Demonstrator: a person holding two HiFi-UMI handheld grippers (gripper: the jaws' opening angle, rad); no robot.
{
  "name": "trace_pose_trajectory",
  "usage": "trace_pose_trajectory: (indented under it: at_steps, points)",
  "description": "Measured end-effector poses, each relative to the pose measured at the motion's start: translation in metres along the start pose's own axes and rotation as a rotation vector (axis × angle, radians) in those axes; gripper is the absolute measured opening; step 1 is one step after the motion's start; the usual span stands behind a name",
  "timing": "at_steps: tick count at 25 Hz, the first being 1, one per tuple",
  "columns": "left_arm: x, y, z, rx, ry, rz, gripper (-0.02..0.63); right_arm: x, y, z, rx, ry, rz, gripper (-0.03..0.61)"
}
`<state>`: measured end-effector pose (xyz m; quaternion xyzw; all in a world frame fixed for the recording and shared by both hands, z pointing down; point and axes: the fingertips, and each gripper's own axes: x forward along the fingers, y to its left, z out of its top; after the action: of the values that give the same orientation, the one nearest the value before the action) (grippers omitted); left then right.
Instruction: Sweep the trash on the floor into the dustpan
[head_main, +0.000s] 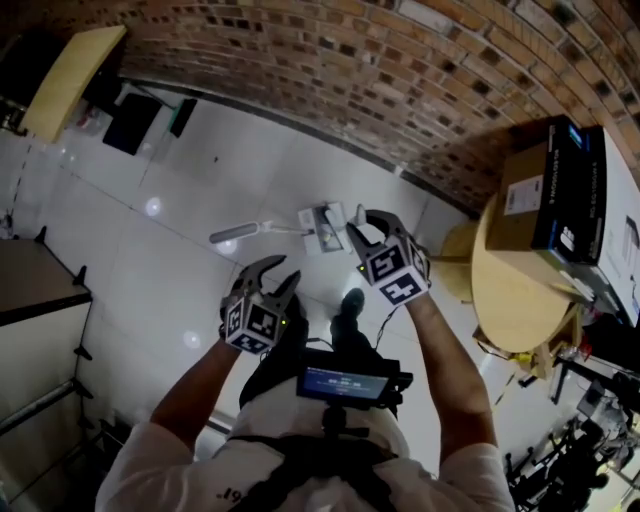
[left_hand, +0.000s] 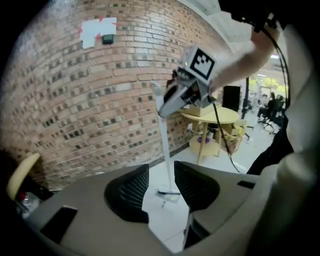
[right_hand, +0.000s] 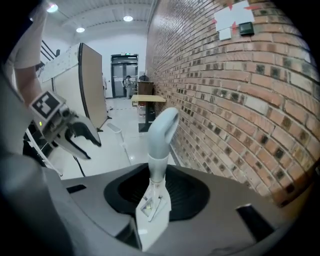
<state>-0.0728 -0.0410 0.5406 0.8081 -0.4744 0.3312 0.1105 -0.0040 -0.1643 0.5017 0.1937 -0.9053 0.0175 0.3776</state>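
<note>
Dustpan (head_main: 322, 229) on the far floor (head_main: 190, 190) looks light, stiff plastic, best steered by its tall handle (right_hand: 161, 131), which the right gripper (right_hand: 157, 194) clamps; left gripper (left_hand: 160, 184) hangs partly open, empty.

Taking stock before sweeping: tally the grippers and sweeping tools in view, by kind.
Grippers: 2 (left gripper, right gripper)
Dustpan: 1
Broom: 1
Total: 4
</note>
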Motion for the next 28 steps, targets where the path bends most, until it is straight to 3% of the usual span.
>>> trace_pose_trajectory:
  at_steps: [3, 6, 8, 13, 22, 28]
  points:
    - [-0.055, 0.065, -0.007, 0.058, 0.013, 0.231, 0.187, 0.012, 0.003, 0.012, -0.006, -0.001, -0.024, 0.101]
    - [-0.073, 0.122, -0.026, 0.121, 0.087, 0.344, 0.263, 0.024, 0.014, 0.023, -0.025, 0.004, -0.018, 0.101]
    - [-0.063, 0.143, -0.048, 0.151, 0.159, 0.306, 0.287, 0.033, 0.024, 0.031, -0.046, 0.005, -0.007, 0.103]
    - [-0.023, 0.14, -0.101, 0.233, 0.309, 0.074, 0.288, 0.057, 0.054, 0.052, -0.103, 0.005, 0.017, 0.104]
    - [-0.003, 0.132, -0.108, 0.175, 0.282, -0.002, 0.287, 0.091, 0.115, 0.085, -0.212, -0.018, 0.1, 0.107]
    - [0.003, 0.128, -0.106, 0.173, 0.269, -0.033, 0.287, 0.103, 0.133, 0.091, -0.242, -0.03, 0.132, 0.11]
